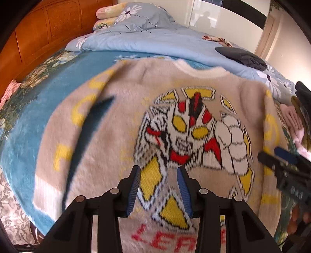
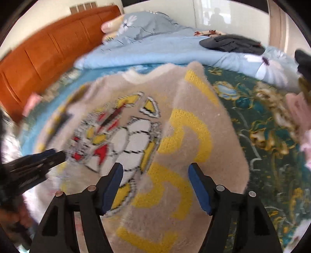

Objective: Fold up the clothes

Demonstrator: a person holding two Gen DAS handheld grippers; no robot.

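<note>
A beige fuzzy sweater [image 1: 108, 155] with a red, white and yellow robot figure lies face up on the bed. Its right sleeve [image 2: 186, 140], with yellow letters, is folded in over the body. My left gripper [image 1: 159, 169] is open and empty, hovering over the sweater's lower middle. My right gripper [image 2: 155, 167] is open and empty above the folded sleeve. The right gripper also shows in the left wrist view [image 1: 272, 153], and the left gripper shows in the right wrist view [image 2: 56, 152].
The bed has a blue and green floral blanket [image 2: 262, 120]. A light blue quilt [image 1: 155, 40] and pillows [image 1: 108, 11] lie at the back. Dark folded clothes [image 2: 231, 43] sit on the quilt. Pink clothing [image 1: 293, 118] lies at the right. A wooden headboard [image 1: 38, 35] is at the left.
</note>
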